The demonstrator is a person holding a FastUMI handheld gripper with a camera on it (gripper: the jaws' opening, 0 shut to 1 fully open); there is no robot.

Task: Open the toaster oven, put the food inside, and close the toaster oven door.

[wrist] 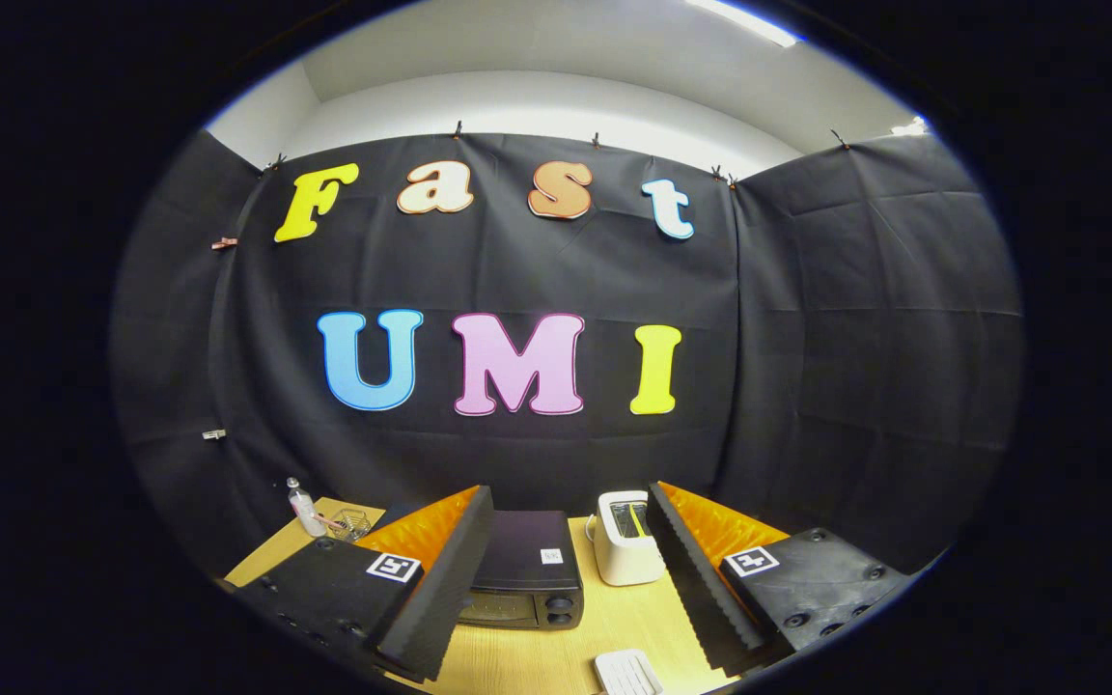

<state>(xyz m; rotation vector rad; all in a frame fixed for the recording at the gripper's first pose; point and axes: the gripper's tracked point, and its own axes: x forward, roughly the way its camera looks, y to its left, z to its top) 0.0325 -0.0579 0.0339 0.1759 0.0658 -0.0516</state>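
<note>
- Pale wood is the desk (pixel 556 652) we look down on, with the gripper (pixel 570 589) held above it.
- We see the jaws spread wide, with nothing between them and nothing touching either one; each finger (pixel 440 589) slants outward from the other.
- The black toaster oven (pixel 529 569) sits on the desk just ahead, in the gap between the jaws and nearer the left one. Its door looks closed, and two round knobs show at the right end of its front.
- The left finger covers the left part of the toaster oven, so we cannot see that side of its door or any handle there.
- A white toaster (pixel 625 538) stands just to the right of the toaster oven, close beside the right finger, which hides part of its right side. Something thin and yellowish sits in its slot; we cannot tell what it is.
- A white ridged thing (pixel 627 673) lies on the desk nearest us, between the jaws; it is cut off, and we cannot say what it is.
- Beyond the left finger, at the far corner of the desk, stand a small clear bottle (pixel 303 507) and a wire basket (pixel 351 523), both too small to make out well.
- We cannot make out any food on the desk for certain.
</note>
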